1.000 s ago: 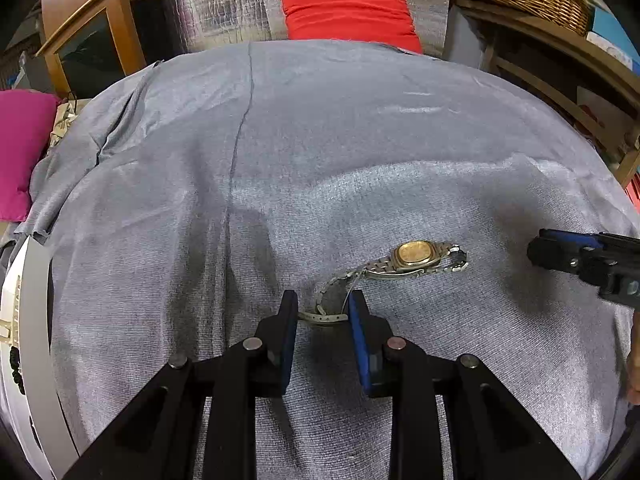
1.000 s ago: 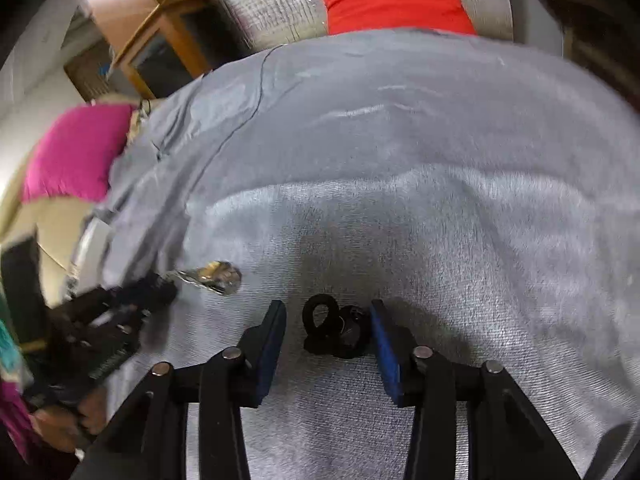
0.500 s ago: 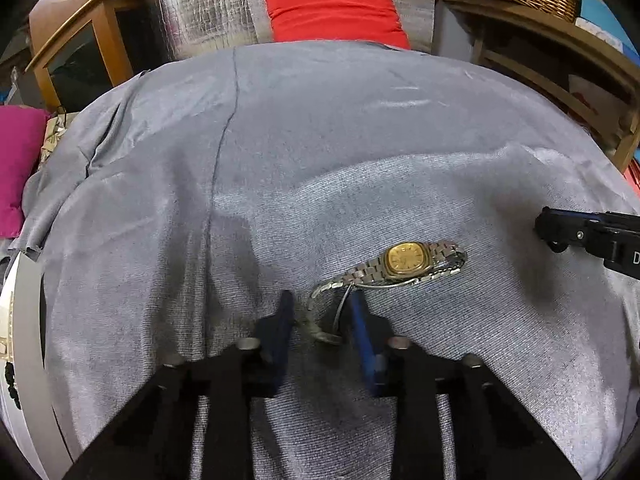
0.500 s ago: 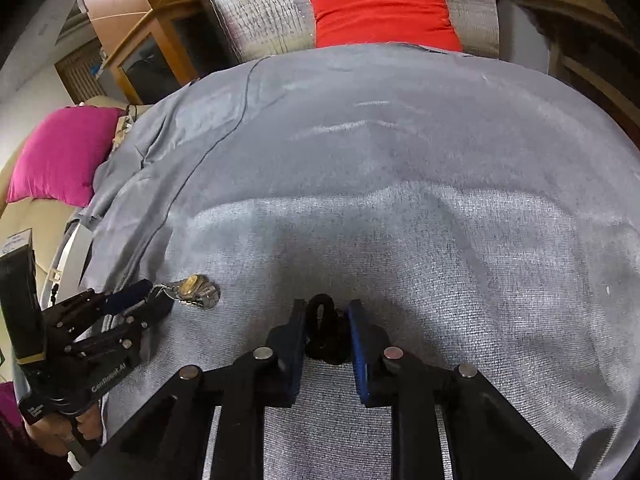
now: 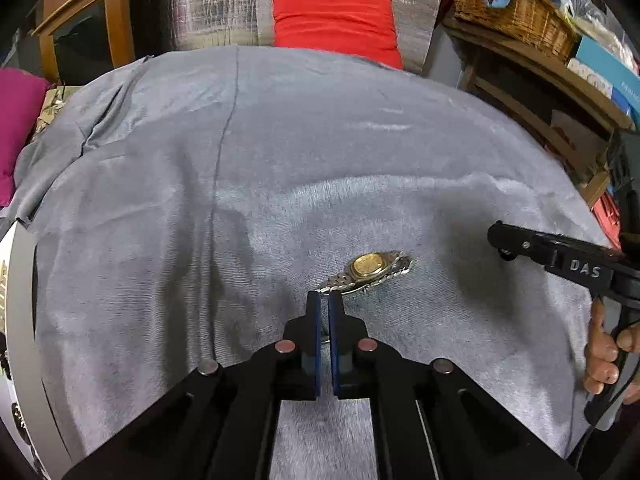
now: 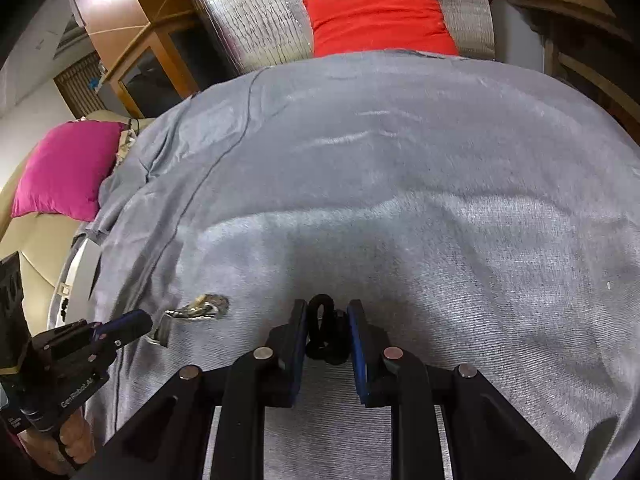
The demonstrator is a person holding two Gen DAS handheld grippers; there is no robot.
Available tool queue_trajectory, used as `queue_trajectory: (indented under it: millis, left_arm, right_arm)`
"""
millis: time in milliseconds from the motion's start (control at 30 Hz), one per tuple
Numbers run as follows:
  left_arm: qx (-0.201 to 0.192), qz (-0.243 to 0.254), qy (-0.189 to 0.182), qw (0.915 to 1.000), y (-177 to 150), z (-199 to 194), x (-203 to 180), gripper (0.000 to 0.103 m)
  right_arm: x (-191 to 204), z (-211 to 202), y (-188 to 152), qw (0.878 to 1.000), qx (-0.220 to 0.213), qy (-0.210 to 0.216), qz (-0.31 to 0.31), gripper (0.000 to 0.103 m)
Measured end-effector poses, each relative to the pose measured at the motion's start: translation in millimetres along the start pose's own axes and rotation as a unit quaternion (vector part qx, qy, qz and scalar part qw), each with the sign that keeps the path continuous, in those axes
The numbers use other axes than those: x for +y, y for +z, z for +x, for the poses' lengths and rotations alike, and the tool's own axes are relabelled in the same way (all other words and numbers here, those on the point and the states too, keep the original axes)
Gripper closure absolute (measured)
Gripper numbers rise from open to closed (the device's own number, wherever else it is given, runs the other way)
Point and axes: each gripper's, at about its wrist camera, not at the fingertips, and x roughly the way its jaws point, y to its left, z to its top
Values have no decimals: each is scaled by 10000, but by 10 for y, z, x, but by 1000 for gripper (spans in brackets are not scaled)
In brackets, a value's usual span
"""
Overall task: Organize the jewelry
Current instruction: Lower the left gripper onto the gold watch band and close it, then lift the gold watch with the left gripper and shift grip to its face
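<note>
A gold-faced watch (image 5: 370, 270) with a silver link band lies on the grey cloth (image 5: 280, 160). My left gripper (image 5: 324, 300) is shut on the near end of its band. It also shows small in the right wrist view (image 6: 200, 307), with the left gripper (image 6: 132, 322) at its band. My right gripper (image 6: 327, 312) is shut on a black looped piece (image 6: 325, 332), which sits between the blue pads. In the left wrist view the right gripper (image 5: 500, 236) shows side-on at the right.
A white organizer tray (image 5: 20, 320) sits at the left edge, its rim showing in the right wrist view (image 6: 68, 280). A red cushion (image 5: 336, 20) lies beyond the cloth, a pink cushion (image 6: 64, 168) at left, a wicker basket (image 5: 512, 8) on shelves at right.
Both grippers have closed: the left on the watch band, the right on the black piece. Both views have pulled back and up a little from the cloth.
</note>
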Motion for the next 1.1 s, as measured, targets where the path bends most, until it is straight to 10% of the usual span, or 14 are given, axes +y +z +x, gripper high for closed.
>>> queue_trajectory:
  millis: [400, 533, 900, 1100]
  left_arm:
    - [-200, 514, 314, 9980, -119, -236, -19, 96]
    - [-171, 504, 385, 9978, -106, -103, -48, 44]
    - [113, 741, 221, 9969, -13, 332, -190, 44]
    - [243, 718, -109, 9971, -12, 369, -248, 65]
  right_arm:
    - [158, -66, -44, 9999, -90, 122, 40, 81]
    - [129, -50, -60, 9999, -49, 95, 115, 81]
    - [-8, 64, -31, 9994, 117, 62, 332, 81]
    - [-97, 42, -7, 9990, 94, 43, 427, 81]
